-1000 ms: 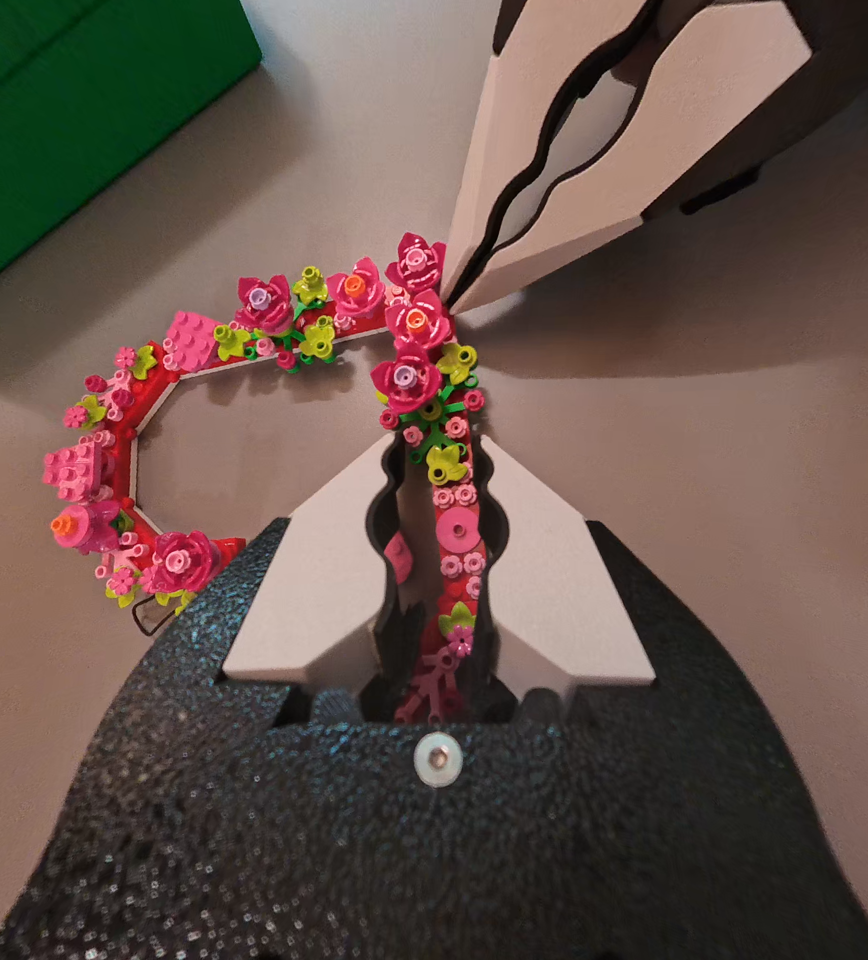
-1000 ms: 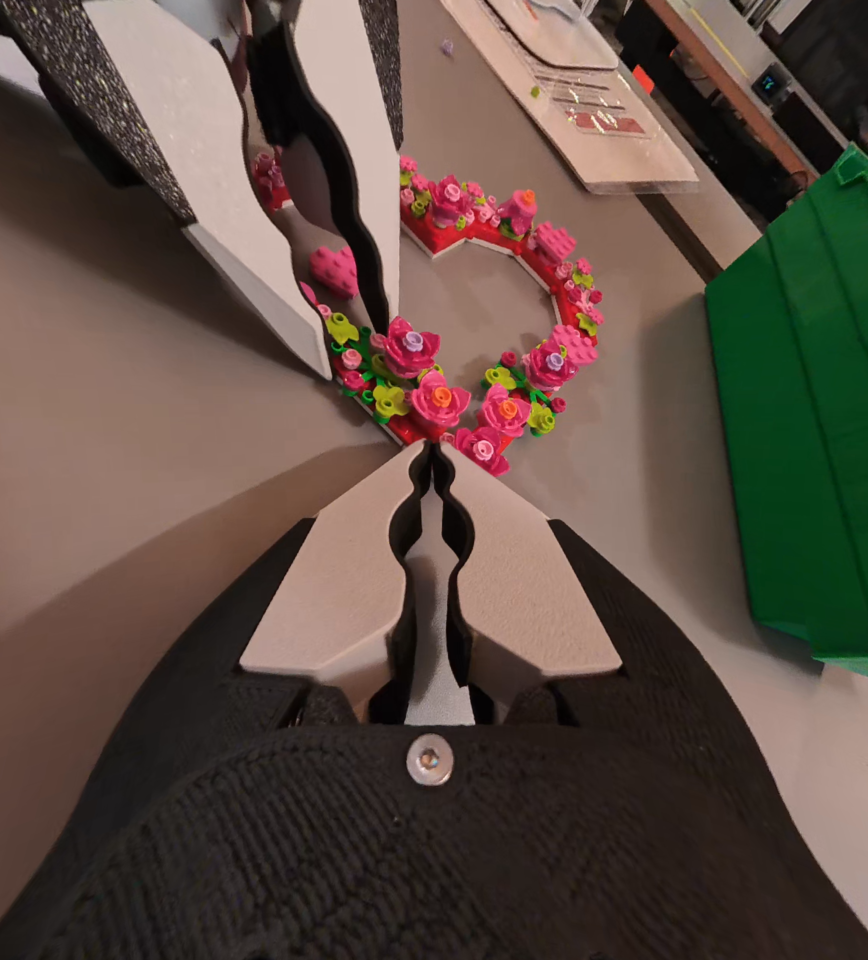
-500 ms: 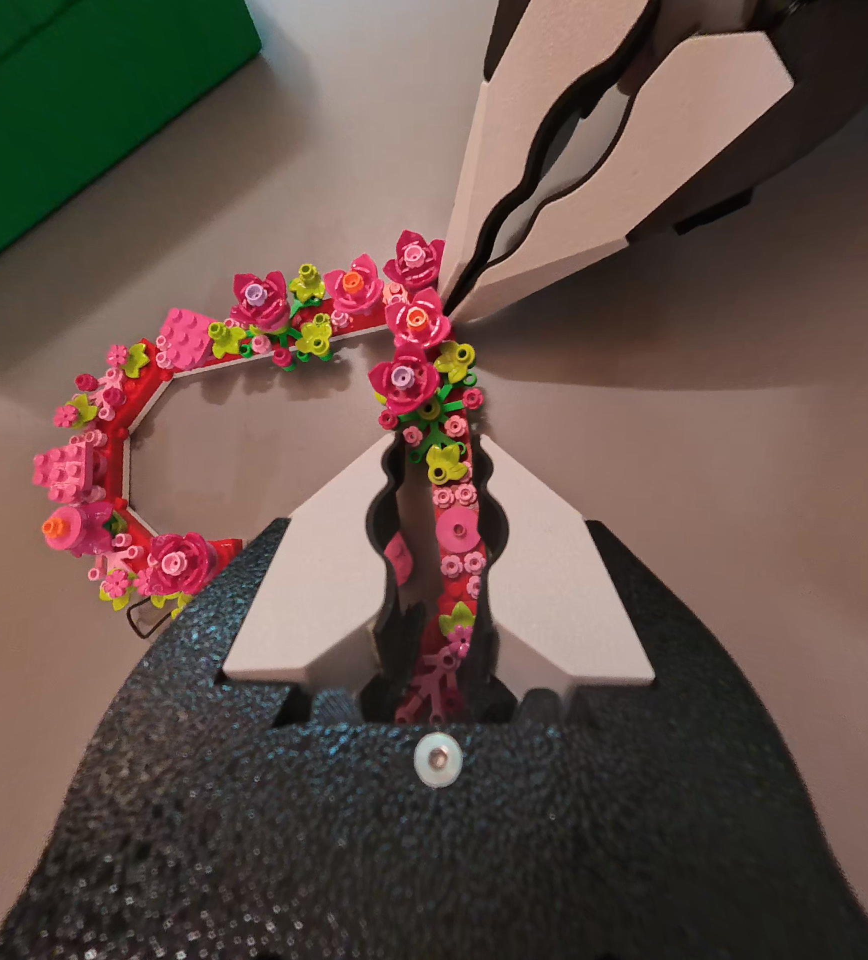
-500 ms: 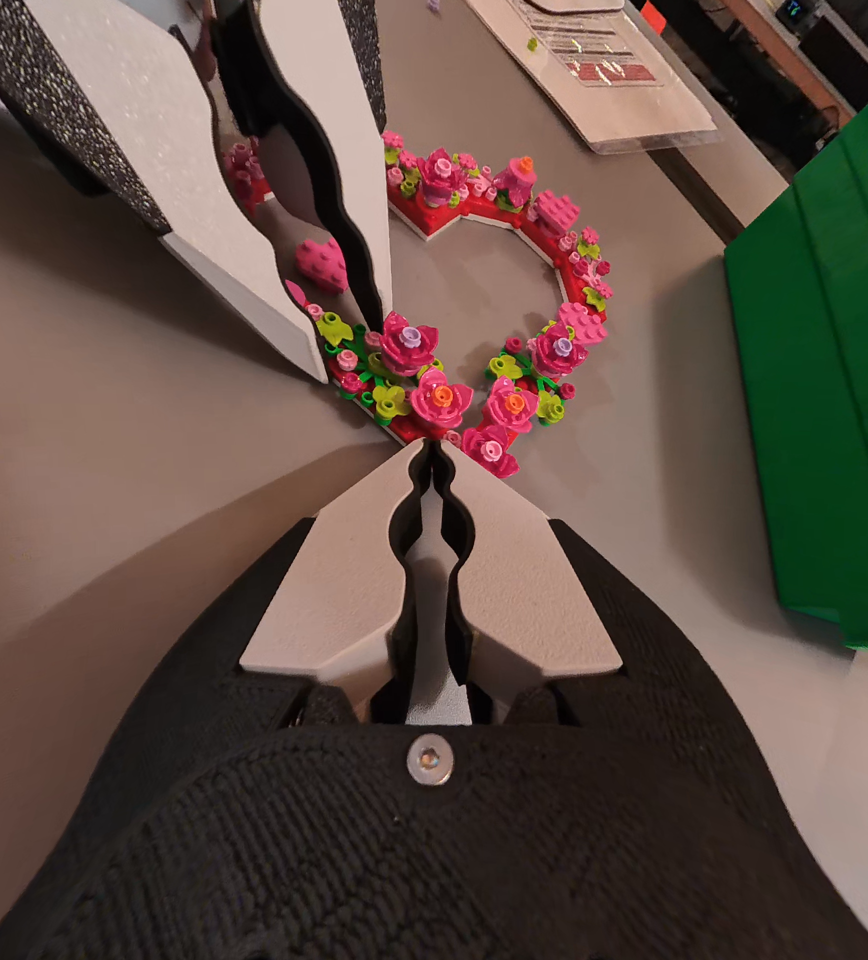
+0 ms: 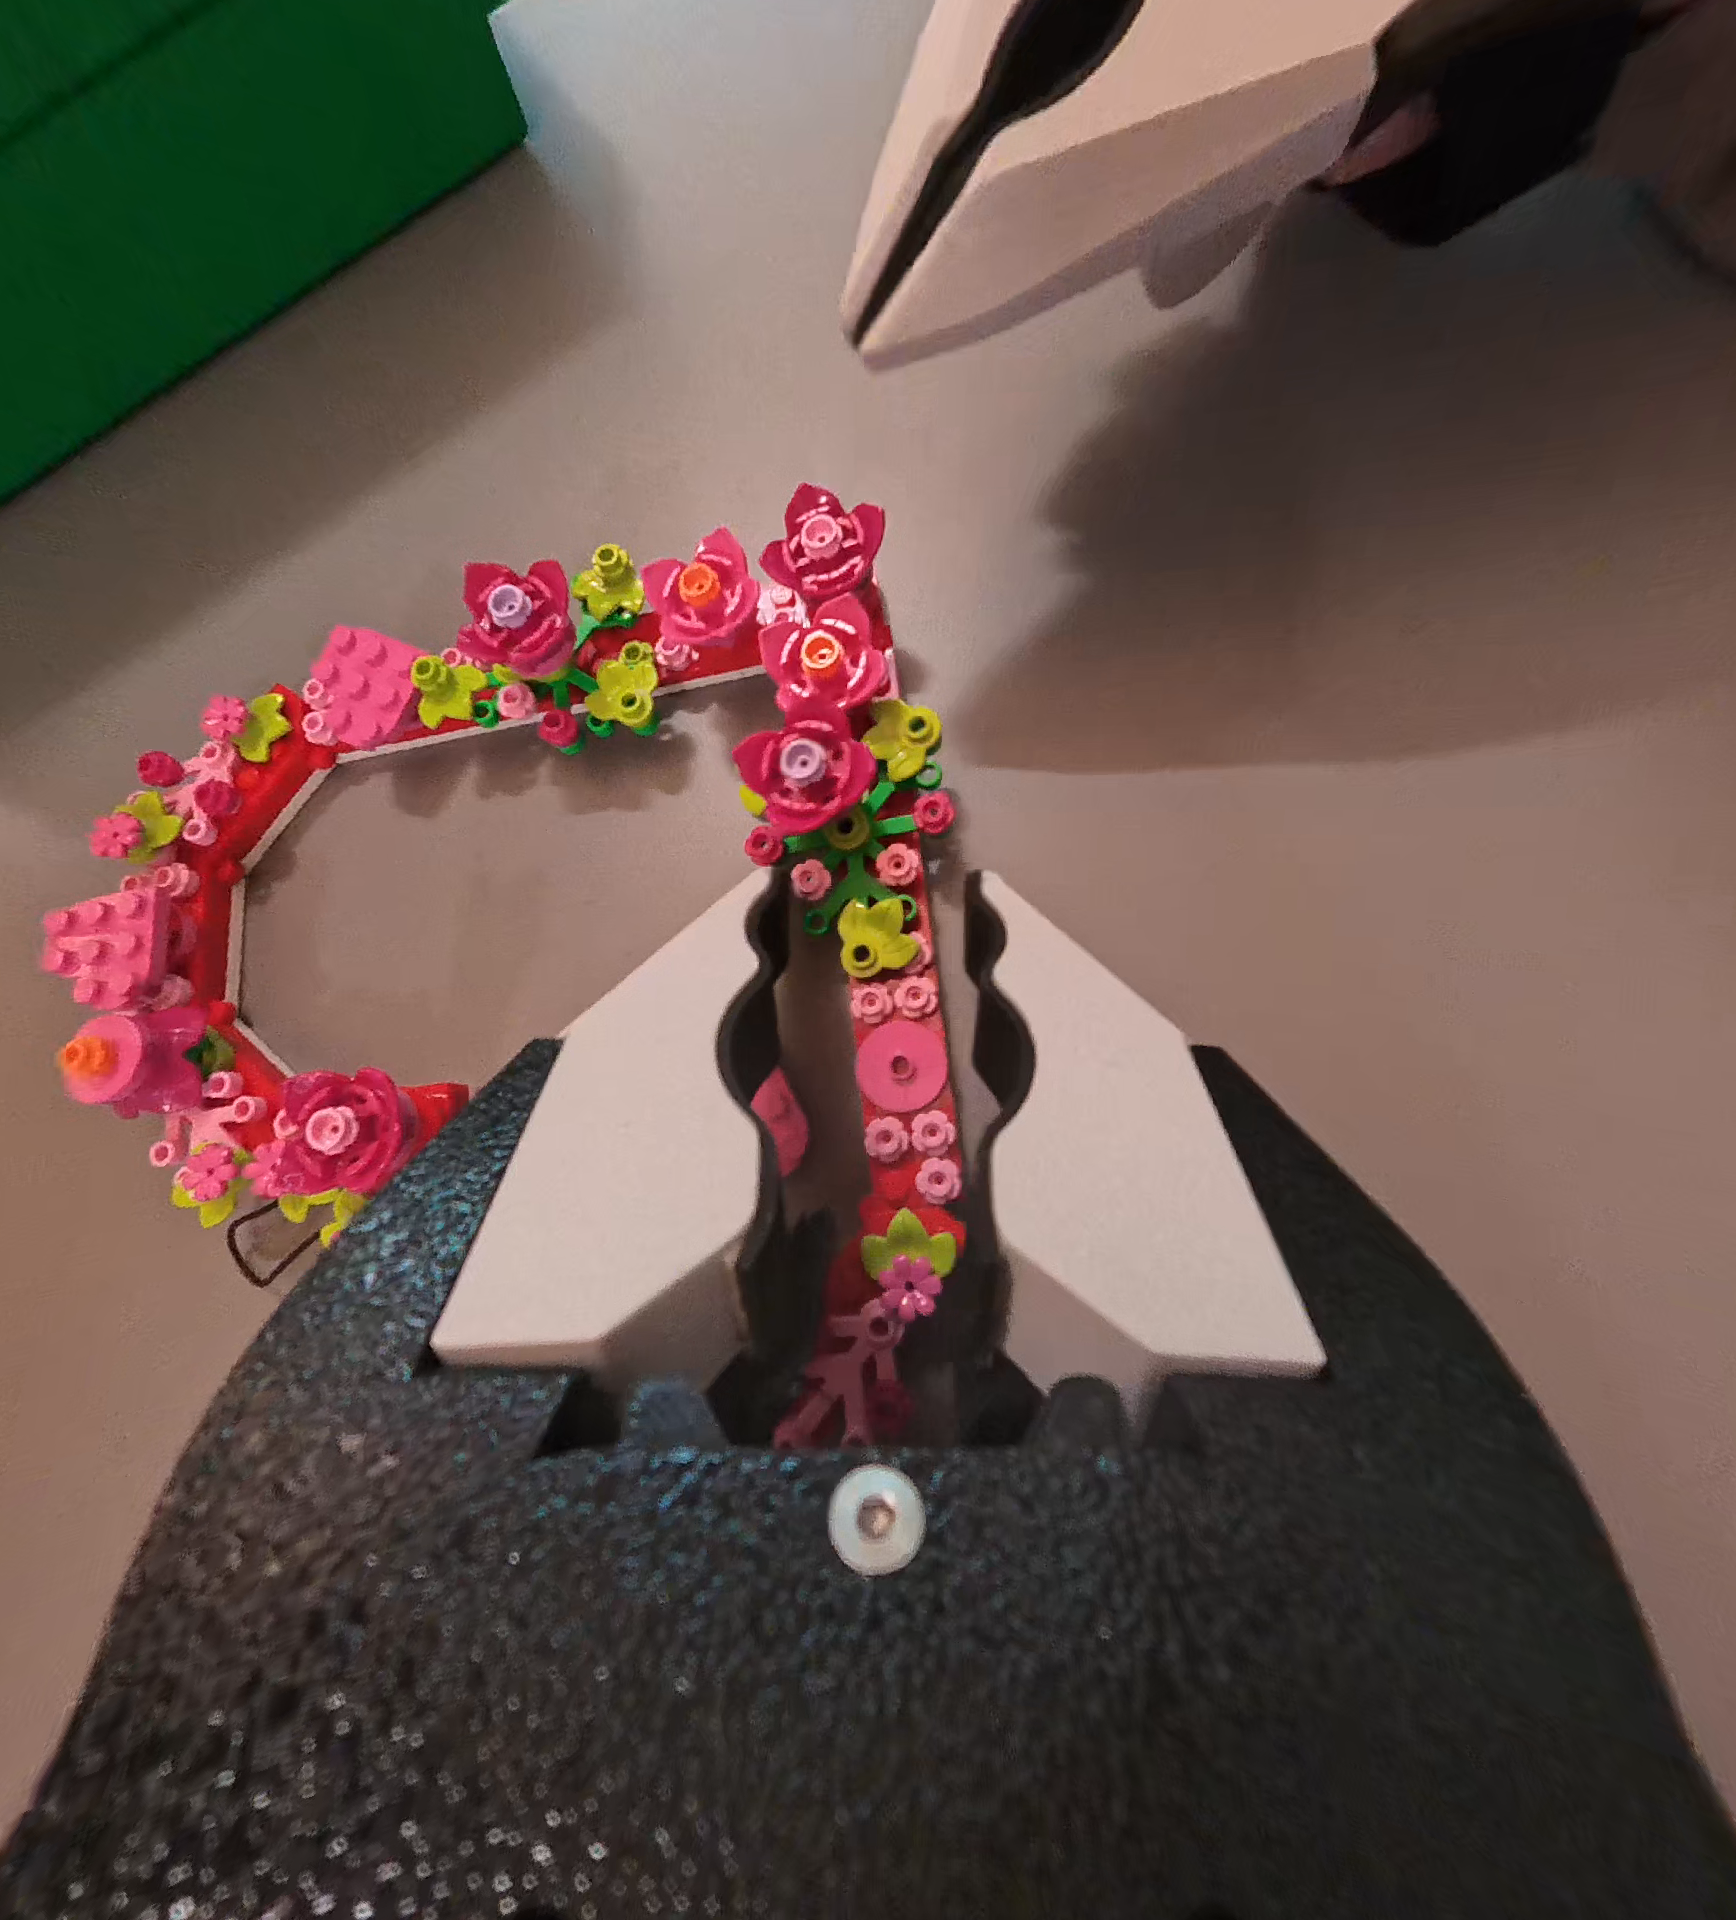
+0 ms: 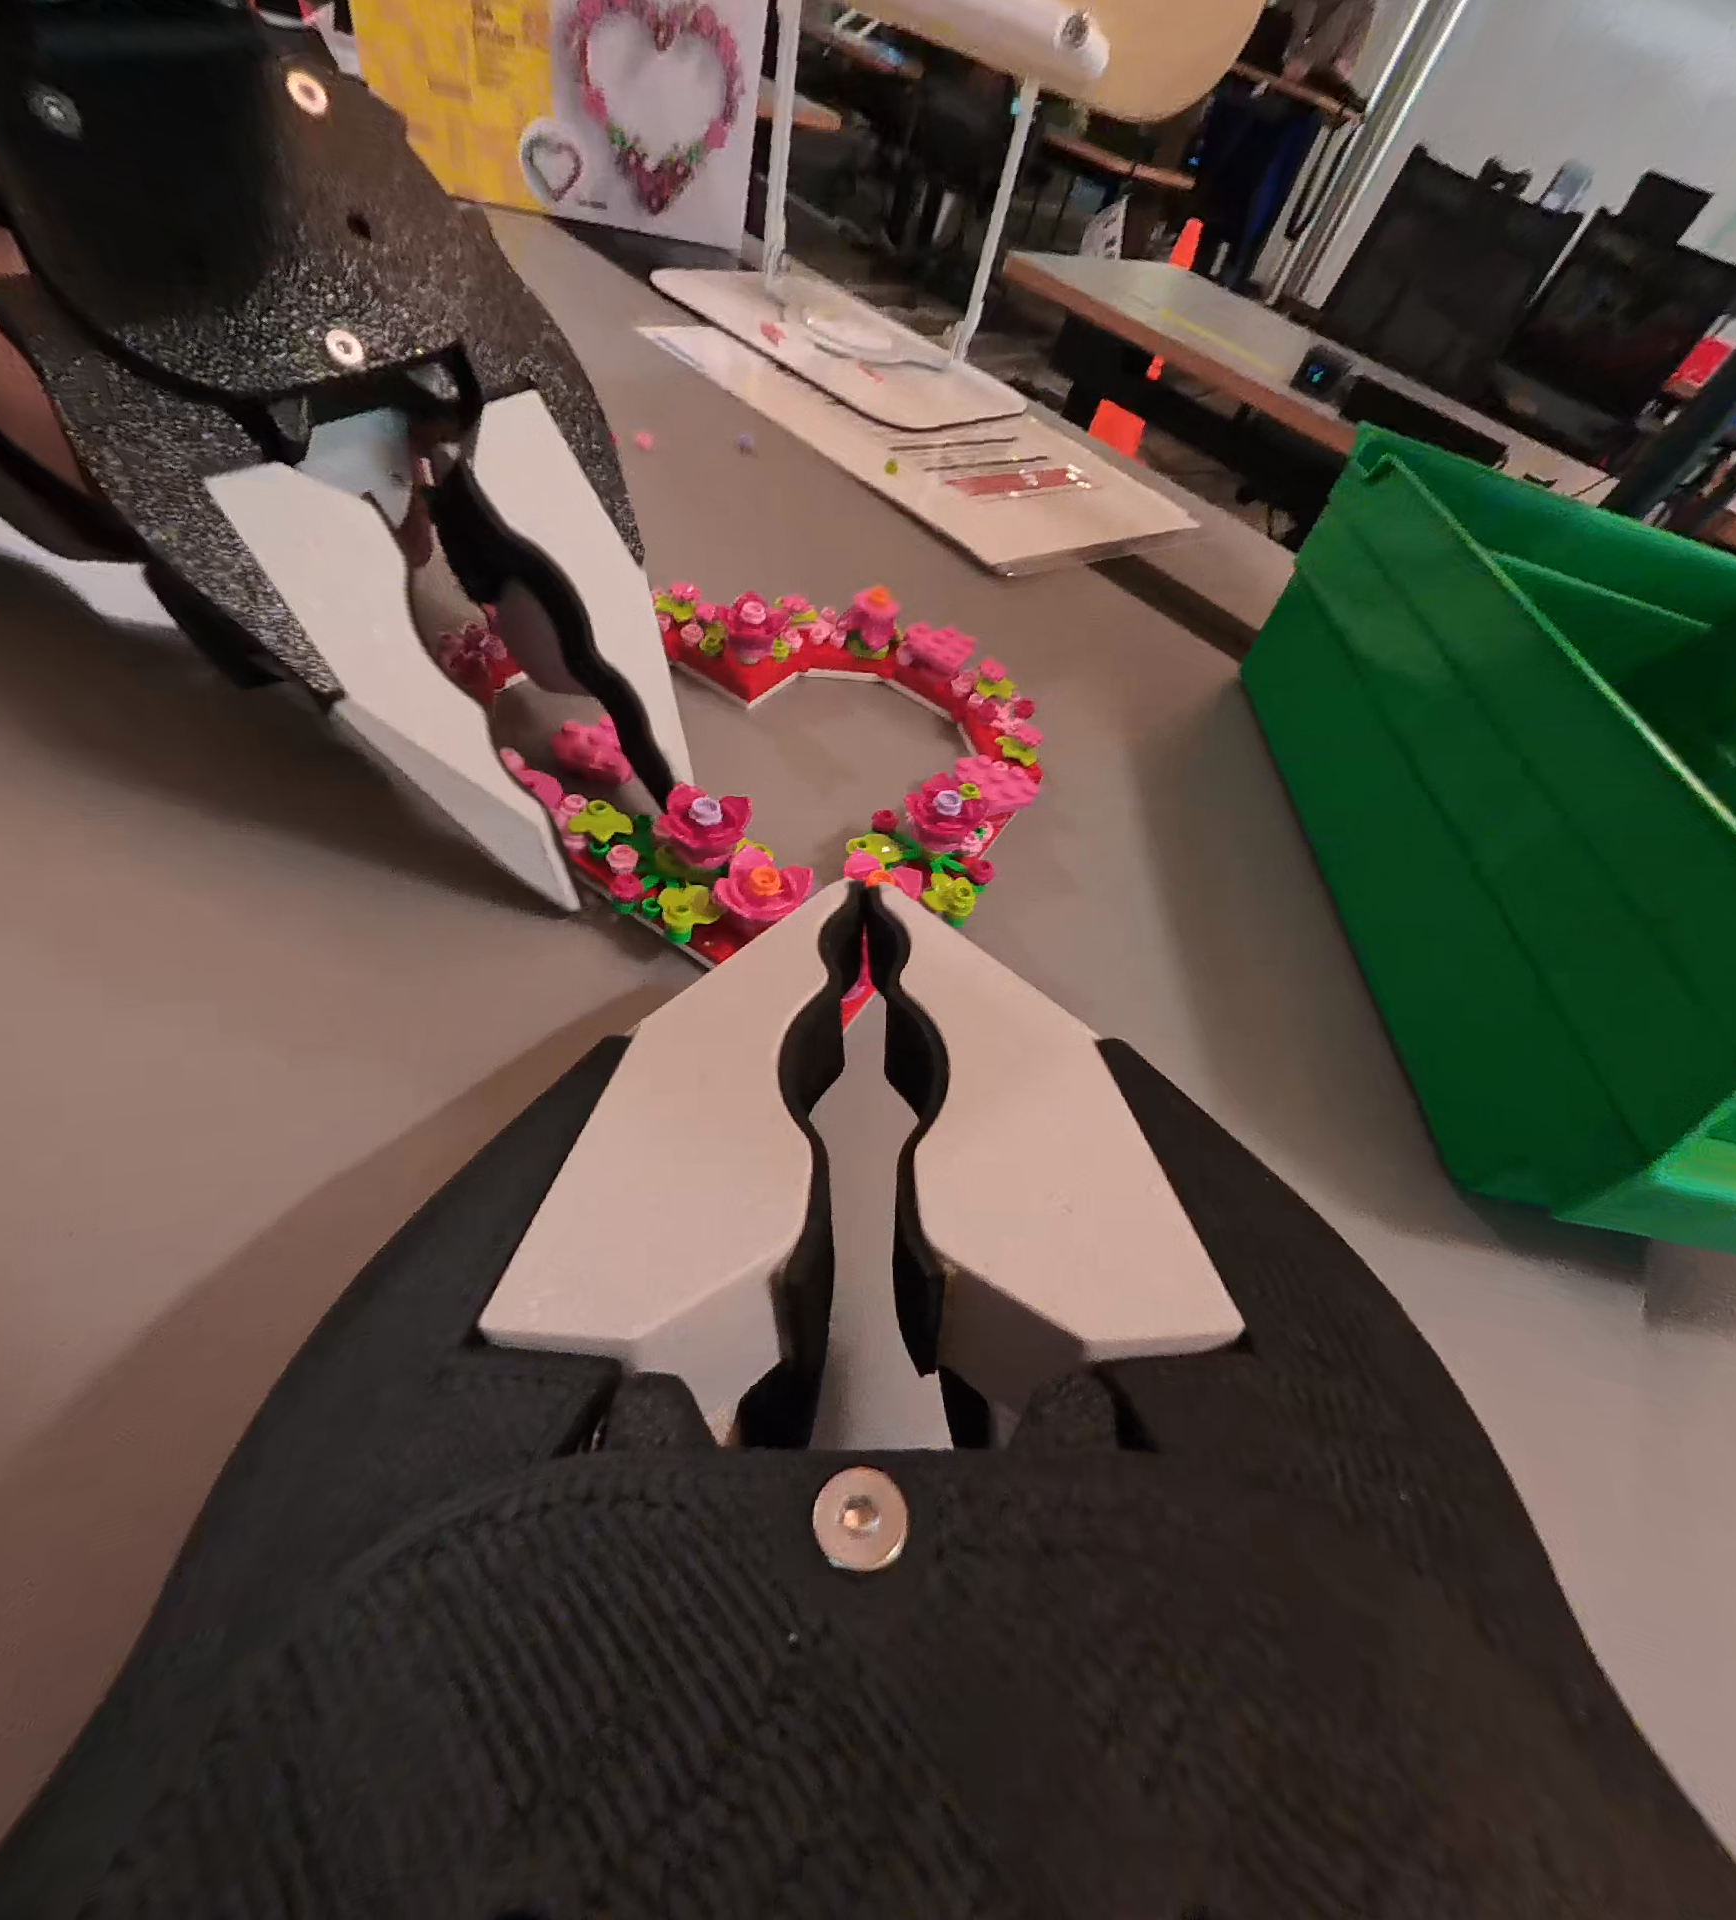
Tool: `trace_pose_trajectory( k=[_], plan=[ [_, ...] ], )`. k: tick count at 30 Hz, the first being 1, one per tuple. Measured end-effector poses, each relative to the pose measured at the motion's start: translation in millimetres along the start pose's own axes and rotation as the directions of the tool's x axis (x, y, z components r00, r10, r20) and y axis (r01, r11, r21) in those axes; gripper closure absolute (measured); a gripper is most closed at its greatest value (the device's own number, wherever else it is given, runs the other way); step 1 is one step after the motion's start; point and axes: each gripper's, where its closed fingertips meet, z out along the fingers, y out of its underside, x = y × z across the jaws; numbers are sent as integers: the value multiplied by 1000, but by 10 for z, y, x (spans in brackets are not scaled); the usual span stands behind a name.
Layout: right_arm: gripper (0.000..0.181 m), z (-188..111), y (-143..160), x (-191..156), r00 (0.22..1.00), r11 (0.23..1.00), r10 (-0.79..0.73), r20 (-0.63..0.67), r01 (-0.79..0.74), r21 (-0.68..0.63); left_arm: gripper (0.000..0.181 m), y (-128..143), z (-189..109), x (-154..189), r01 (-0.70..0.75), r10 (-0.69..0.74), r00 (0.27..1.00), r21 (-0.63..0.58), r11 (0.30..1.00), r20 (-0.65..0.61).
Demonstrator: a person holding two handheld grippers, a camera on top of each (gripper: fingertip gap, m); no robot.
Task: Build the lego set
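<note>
A heart-shaped lego wreath (image 5: 365,675) of red plates with pink roses and lime leaves lies flat on the grey table; it also shows in the right wrist view (image 6: 937,655). My left gripper (image 5: 869,883) straddles the heart's right side, its fingers closed on the red strip and a pink brick beside it; it shows from outside in the right wrist view (image 6: 625,831). My right gripper (image 6: 864,904) is shut and empty, its tips just short of the heart's pointed end. In the left wrist view it (image 5: 859,338) hangs above and beyond that point, apart from it.
A green bin (image 6: 1518,831) stands to the right of the heart; its corner shows in the left wrist view (image 5: 116,260). The set's box (image 6: 635,114), a clear stand on a board (image 6: 947,416) and tiny loose pieces (image 6: 640,442) lie farther back. The gap from one gripper's tips to the other's is roughly 8 cm. About 10 cm separates my left fingertips from the heart-shaped lego wreath (image 5: 365,675). My right wrist view (image 6: 1002,787) looks at it from another angle.
My right gripper, still shut, has drawn back and up from the heart's pointed end, where its tips were touching. My left gripper and the heart have stayed put.
</note>
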Motion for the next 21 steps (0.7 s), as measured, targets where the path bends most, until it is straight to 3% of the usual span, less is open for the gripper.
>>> trace_pose_trajectory(
  k=[1,11,14,17,19,21],
  plan=[
    [181,-2,-3,12,1000,1000,-1,-7,1,3,148,-3,-5,5,11,-11,1000,2,1000,-9],
    [181,17,13,86,996,999,-46,-72,45,-8,142,-53,-250,-157,39,-40,999,54,998,13],
    [181,-12,-17,298,966,994,-110,-235,113,1,138,-174,-534,-365,33,-61,991,220,975,121],
    [176,-145,-187,578,844,967,-194,-500,251,47,137,-141,-811,-451,22,-92,979,349,937,183],
    [177,-189,-233,631,788,951,-218,-576,305,58,132,-84,-930,-476,22,-124,969,423,906,215],
    [177,-164,-216,638,778,948,-229,-586,315,48,138,-64,-1079,-508,-10,-158,951,538,843,264]
  ],
)
